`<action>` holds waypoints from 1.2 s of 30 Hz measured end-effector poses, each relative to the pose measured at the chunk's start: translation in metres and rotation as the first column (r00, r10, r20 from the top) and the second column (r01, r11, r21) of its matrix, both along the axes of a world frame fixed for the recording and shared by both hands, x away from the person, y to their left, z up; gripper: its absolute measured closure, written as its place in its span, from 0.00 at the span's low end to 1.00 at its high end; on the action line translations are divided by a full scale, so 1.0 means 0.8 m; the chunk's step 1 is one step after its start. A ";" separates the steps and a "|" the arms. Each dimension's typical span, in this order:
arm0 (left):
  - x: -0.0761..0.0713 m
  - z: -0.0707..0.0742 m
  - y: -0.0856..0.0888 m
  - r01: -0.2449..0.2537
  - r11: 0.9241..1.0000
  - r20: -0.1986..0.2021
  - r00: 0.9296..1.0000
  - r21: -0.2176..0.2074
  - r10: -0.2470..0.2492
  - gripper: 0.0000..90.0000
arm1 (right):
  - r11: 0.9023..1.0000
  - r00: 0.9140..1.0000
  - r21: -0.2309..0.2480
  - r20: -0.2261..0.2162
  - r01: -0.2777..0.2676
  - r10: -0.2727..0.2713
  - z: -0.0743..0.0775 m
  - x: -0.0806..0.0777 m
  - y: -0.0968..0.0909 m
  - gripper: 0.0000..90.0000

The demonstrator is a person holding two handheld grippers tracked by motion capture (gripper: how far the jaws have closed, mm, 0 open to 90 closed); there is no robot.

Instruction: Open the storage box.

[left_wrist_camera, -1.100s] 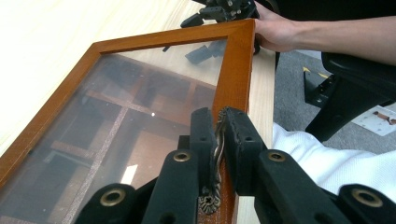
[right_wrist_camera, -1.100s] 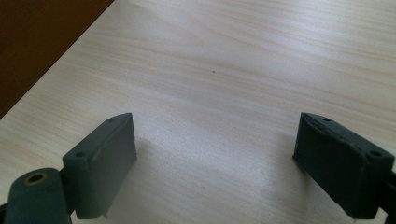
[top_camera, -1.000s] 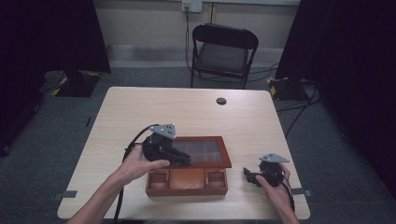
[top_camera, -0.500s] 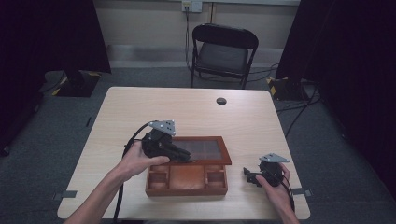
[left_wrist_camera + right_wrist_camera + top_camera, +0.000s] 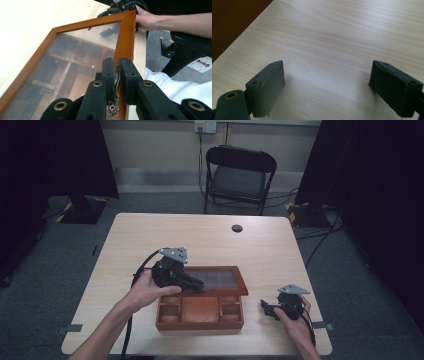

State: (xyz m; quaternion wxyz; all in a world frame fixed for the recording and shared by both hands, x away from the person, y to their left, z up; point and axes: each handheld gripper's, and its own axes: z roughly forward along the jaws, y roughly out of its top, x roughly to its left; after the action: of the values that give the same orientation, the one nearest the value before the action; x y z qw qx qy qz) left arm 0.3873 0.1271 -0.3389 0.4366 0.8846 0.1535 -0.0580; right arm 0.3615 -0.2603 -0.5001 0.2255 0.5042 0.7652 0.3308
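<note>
High view: the wooden box (image 5: 200, 310) sits near the worktop's (image 5: 210, 240) front edge, its glass-paned lid (image 5: 220, 280) raised higher than a second ago by the left gripper (image 5: 197, 284); the right gripper (image 5: 267, 309) rests just right of the box.

Left gripper view: fingers (image 5: 108, 72) pinch the lid's brass handle (image 5: 116, 80).

Right gripper view: fingers (image 5: 269, 85) spread wide over bare worktop. No writing is legible.

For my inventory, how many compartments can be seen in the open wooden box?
3 in the wooden box: a small left compartment, a large middle compartment, a small right compartment. The raised glass lid may hide others.
</note>
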 end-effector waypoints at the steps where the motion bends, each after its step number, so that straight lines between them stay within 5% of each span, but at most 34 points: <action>1: 0.001 0.000 0.000 0.002 1.000 0.002 1.000 0.001 -0.002 0.91 | 1.000 1.000 0.000 0.000 0.000 0.000 0.000 0.000 0.000 0.13; 36: 0.008 0.012 -0.002 -0.015 1.000 0.002 1.000 0.008 0.015 0.91 | 1.000 1.000 0.000 0.000 0.000 0.000 0.000 0.000 0.000 0.13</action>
State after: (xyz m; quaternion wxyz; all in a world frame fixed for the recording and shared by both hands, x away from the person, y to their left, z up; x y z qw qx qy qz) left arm 0.3937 0.1255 -0.3294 0.4337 0.8852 0.1598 -0.0531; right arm 0.3615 -0.2603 -0.5001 0.2255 0.5042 0.7652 0.3307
